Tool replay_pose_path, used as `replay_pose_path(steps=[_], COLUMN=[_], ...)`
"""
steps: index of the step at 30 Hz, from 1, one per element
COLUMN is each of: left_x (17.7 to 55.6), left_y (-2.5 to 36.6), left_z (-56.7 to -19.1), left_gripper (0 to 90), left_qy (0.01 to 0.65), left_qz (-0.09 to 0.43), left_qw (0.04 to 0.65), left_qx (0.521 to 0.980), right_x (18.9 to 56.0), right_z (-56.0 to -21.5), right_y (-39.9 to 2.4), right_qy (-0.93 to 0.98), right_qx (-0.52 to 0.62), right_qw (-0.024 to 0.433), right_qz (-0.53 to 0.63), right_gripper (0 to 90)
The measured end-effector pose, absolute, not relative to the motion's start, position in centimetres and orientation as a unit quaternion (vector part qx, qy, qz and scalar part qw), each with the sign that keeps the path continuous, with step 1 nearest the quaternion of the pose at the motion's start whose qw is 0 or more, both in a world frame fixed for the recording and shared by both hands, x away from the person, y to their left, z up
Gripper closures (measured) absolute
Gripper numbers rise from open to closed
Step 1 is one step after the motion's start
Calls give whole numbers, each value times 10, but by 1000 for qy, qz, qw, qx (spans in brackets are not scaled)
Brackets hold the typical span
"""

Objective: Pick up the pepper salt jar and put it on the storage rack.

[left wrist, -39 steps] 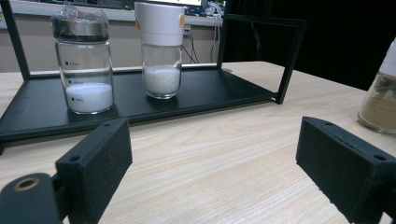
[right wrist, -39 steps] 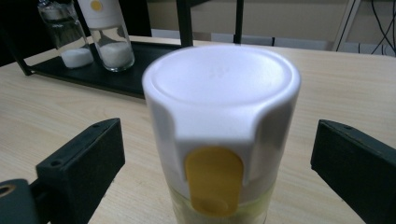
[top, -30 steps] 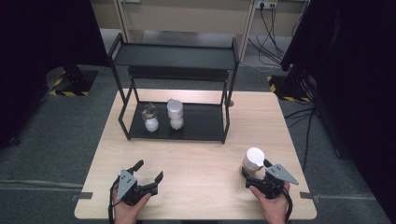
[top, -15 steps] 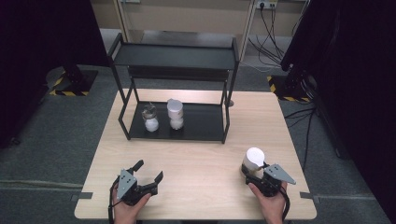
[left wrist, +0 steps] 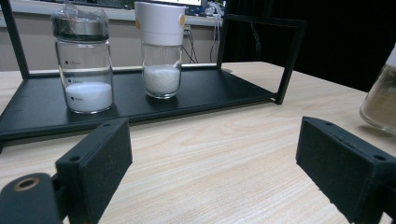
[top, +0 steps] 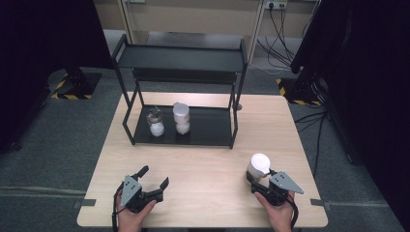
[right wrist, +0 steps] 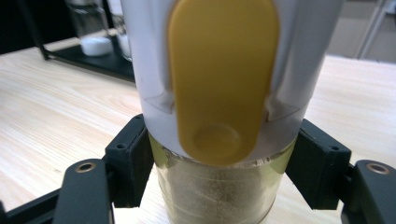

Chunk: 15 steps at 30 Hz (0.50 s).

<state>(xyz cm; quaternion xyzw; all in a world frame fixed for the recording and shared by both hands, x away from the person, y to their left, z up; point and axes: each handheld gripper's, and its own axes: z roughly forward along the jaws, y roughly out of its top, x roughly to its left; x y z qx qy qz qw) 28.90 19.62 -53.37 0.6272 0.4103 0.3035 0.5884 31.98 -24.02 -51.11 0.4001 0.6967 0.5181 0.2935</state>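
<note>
My right claw has just closed on the jar, pinching its glass body; my left claw rests spread. Next I'd lift it straight up, probably toward the rack.

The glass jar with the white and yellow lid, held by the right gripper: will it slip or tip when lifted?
The jar is smooth glass, so it may slip. The right gripper clamps it just under the wide lid, which could catch it. It looks top-heavy and only partly filled with powder, so probably light but apt to tilt.
</note>
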Motion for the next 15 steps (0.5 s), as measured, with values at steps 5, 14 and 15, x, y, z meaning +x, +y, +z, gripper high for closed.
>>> replay_pose_path(steps=[5, 14, 15], left_x=[289, 289, 289], left_y=[196, 196, 196], left_z=[-534, -534, -534], left_gripper=[103, 103, 104], left_qy=[411, 409, 409], left_qz=[303, 304, 304], left_qw=[589, 590, 591], left_qx=[626, 626, 626], right_x=[317, 324, 325], right_z=[-499, -483, -482], right_y=[-227, -209, -208], right_qy=[695, 690, 690], right_qx=[380, 363, 362], right_qw=[290, 288, 288], right_qz=[537, 556, 557], right_gripper=[310, 310, 310])
